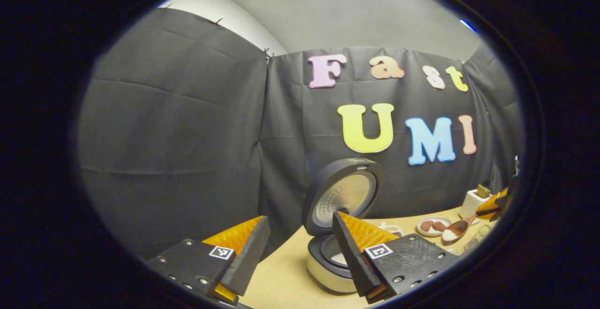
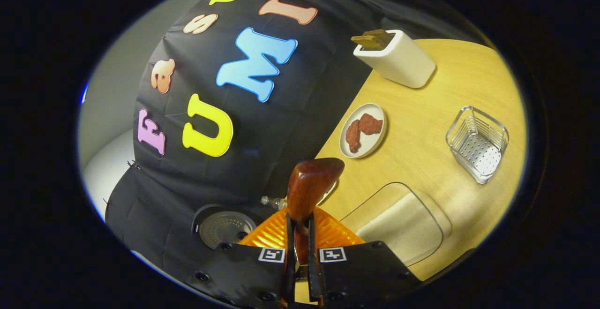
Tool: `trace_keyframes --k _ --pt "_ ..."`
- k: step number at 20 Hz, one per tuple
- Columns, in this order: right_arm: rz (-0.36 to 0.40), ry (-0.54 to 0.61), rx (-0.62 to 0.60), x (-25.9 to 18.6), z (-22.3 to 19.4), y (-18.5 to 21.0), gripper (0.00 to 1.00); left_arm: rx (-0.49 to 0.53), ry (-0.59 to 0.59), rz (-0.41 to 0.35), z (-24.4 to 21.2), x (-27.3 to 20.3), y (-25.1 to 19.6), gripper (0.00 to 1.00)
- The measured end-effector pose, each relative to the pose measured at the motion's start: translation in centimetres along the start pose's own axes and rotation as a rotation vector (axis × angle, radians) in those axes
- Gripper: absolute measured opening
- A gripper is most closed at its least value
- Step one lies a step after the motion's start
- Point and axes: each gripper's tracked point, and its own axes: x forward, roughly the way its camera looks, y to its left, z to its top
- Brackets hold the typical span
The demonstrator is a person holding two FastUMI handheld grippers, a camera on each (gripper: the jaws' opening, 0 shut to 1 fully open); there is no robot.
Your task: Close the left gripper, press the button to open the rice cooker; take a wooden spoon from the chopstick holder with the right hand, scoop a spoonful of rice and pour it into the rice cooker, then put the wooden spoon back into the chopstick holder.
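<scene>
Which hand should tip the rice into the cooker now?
The right. Its tongs are shut on the wooden spoon, which carries rice in the left gripper view. The rice cooker is already open. The left tongs are open and hold nothing.

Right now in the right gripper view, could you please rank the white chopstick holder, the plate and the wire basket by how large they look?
1. White chopstick holder
2. Wire basket
3. Plate

Basket and plate look close in size, so that order is unsure.
</scene>
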Motion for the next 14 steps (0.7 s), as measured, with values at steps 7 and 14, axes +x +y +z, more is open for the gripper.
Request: trace_keyframes --k 7,14 --pt "0.087 0.054 -0.014 4.7 -3.3 5.4 0.12 -0.007 0.019 0.048 -1.2 0.6 3.0 0.85" --pt "0.111 0.127 -0.040 9.3 -8.0 8.5 0.12 -0.012 0.037 0.096 -2.6 1.5 6.6 0.85"
